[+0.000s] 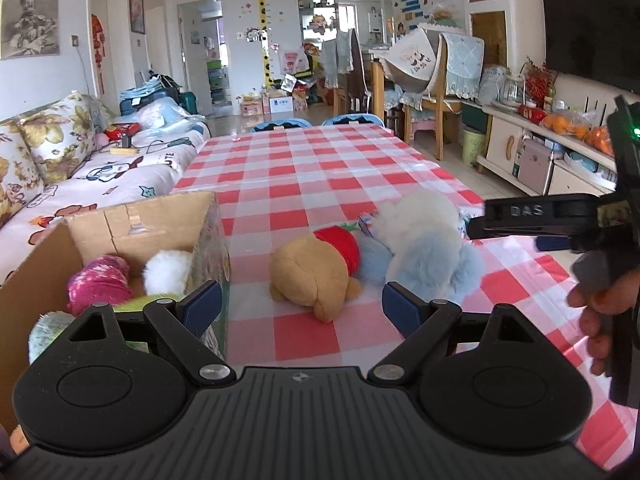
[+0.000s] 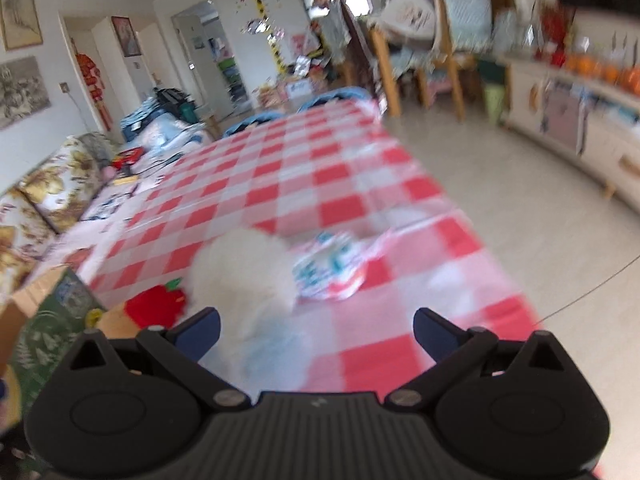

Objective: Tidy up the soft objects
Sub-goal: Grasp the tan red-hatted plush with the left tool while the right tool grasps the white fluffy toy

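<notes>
A tan plush bear in a red top (image 1: 316, 268) lies face down on the checked tablecloth (image 1: 304, 176), touching a white and pale-blue fluffy toy (image 1: 424, 248). My left gripper (image 1: 301, 309) is open, just short of the bear. An open cardboard box (image 1: 132, 232) at the left holds a pink knitted toy (image 1: 100, 284) and a white fluffy one (image 1: 168, 270). My right gripper (image 2: 316, 332) is open above the fluffy toy (image 2: 244, 272); its body (image 1: 536, 216) also shows at the right of the left wrist view, held by a hand (image 1: 600, 312). A red plush piece (image 2: 156, 306) sits left of the fluffy toy.
A crumpled printed wrapper (image 2: 336, 268) lies on the cloth right of the fluffy toy. A sofa (image 1: 100, 176) runs along the left of the table. Chairs and a low cabinet (image 1: 532, 152) stand to the right. The right wrist view is motion-blurred.
</notes>
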A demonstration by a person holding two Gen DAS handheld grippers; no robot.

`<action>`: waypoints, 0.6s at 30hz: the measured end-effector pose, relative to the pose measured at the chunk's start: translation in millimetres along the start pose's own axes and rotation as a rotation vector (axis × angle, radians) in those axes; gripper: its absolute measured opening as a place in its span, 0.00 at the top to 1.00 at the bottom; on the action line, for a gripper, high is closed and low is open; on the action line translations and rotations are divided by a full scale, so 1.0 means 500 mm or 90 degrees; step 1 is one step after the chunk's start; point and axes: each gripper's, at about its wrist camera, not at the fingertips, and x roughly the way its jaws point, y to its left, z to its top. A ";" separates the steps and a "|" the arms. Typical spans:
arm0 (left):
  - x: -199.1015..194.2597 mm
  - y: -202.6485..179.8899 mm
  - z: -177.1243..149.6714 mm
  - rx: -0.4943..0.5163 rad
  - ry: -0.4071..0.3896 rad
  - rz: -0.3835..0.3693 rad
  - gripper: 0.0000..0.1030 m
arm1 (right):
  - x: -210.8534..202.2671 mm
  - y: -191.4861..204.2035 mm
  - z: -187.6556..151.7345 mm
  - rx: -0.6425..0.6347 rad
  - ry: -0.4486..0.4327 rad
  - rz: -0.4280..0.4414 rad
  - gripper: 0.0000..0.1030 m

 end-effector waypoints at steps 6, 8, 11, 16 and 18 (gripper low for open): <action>0.018 -0.013 -0.012 0.031 -0.011 0.018 0.00 | 0.053 0.009 0.002 0.059 0.041 0.072 0.01; 0.020 -0.013 -0.011 0.029 -0.011 0.014 0.00 | 0.072 0.010 0.001 0.075 0.058 0.088 0.01; 0.025 -0.021 -0.005 0.034 -0.015 0.014 0.00 | 0.089 0.014 0.003 0.086 0.075 0.113 0.01; 0.057 -0.042 0.006 0.072 -0.015 0.012 0.00 | 0.112 0.013 0.009 0.063 0.100 0.120 0.02; 0.079 -0.044 0.010 0.071 -0.007 0.014 0.00 | 0.115 0.007 0.013 0.066 0.104 0.137 0.04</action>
